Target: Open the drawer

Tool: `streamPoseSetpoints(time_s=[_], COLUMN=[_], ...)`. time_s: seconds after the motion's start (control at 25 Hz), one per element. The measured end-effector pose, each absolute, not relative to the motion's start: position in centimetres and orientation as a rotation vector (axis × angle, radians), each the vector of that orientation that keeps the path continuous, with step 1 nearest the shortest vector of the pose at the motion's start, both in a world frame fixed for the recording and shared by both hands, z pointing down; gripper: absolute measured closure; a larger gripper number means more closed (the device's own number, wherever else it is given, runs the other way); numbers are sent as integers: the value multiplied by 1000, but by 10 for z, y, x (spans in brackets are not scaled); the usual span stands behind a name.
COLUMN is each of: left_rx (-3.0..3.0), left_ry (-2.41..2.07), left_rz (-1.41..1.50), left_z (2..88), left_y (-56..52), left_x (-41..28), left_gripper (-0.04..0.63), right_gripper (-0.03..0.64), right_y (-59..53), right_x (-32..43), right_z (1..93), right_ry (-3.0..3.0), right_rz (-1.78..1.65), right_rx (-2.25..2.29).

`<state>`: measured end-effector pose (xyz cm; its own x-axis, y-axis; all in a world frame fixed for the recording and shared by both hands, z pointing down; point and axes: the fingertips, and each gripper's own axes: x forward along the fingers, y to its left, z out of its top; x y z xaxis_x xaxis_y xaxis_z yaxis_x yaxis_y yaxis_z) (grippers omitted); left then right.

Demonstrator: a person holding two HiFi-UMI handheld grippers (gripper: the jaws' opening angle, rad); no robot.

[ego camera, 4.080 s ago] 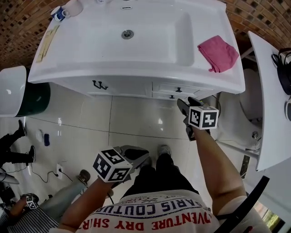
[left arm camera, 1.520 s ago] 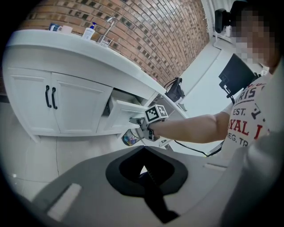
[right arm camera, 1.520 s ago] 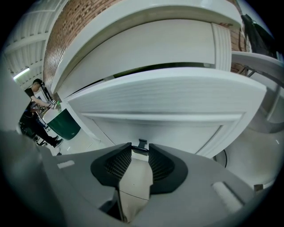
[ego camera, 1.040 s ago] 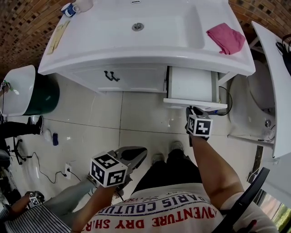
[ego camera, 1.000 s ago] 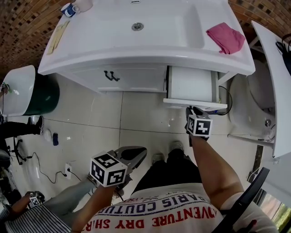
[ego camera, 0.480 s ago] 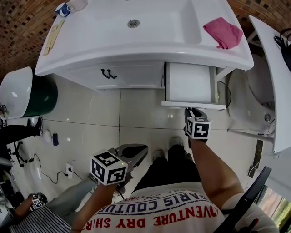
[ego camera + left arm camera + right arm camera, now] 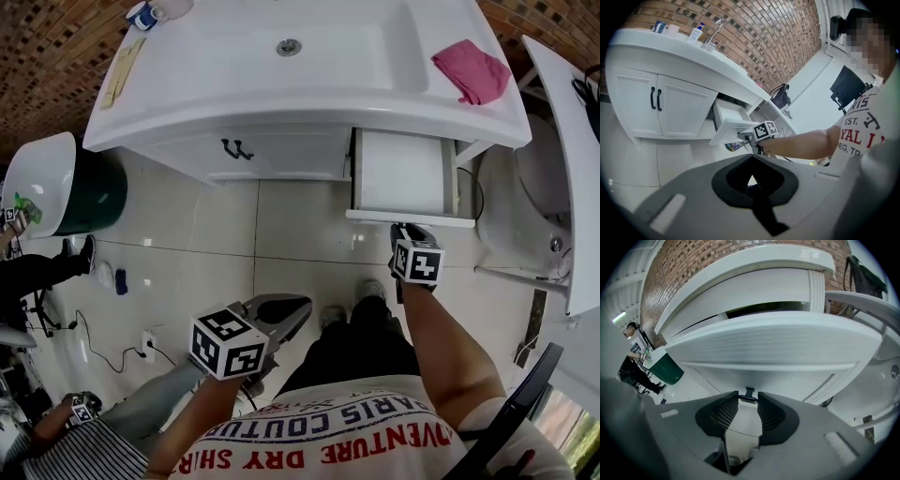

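Observation:
The white drawer [image 7: 403, 173] at the right of the vanity stands pulled out, its inside bare. My right gripper [image 7: 405, 230] is at the drawer front [image 7: 410, 218]. In the right gripper view the small black handle [image 7: 749, 396] sits between the tips of my right gripper [image 7: 748, 401], and both pads touch it as the jaws are opening. My left gripper [image 7: 291, 307] hangs low over the floor, away from the vanity, shut on nothing. The left gripper view shows the drawer [image 7: 729, 125] from the side, with the right gripper [image 7: 743, 136] at its front.
A pink cloth [image 7: 472, 70] lies on the right of the white sink top [image 7: 187, 84]. Cabinet doors with black handles [image 7: 234, 147] are left of the drawer. A green bin [image 7: 89, 197] stands at left and a white fixture [image 7: 548, 178] at right. A person crouches at lower left [image 7: 56, 436].
About four seconds ago the drawer was closed with my right gripper at its handle; now it is pulled out toward me. Over the last second only the head view has shifted slightly.

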<state>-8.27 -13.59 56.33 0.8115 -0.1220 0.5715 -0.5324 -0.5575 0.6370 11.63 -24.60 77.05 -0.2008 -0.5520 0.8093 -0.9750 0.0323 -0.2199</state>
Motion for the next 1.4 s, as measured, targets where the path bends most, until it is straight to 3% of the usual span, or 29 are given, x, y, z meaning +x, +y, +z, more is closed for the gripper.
streamPoseSetpoints(time_s=[0.12,0.24,0.56,0.68,0.88,1.16,1.4], left_rx=[2119,2127,2186,2219,2249,2209,2243], left_ry=[-470,-462,-362,-318,-218,-168,-202], left_rz=[604,566,473,452,418,413,438], left_z=[563,558,532,513,489,473,452], left_y=[-134,-135,-135,-133,-112,-59,11], left_x=[-87,-90,-78,-74,-67,-59,-48], left_gripper=[612,612,612,612,612,612,612], right_gripper=[463,363,353,413,605,607,607], right_y=[-248,-246,-210,-180,-130,-44,45], right_x=[118,120,111,86,58,34,39], right_z=[770,767,715,660,559,479,454], right_ry=[-1799,-1792,-1927,-2081,-2272,-2410,-2475], right_rz=[1092,1102,1192,1293,1331,1619,1634], right_rx=[1550,1524,1437,1345,1255,1071,917])
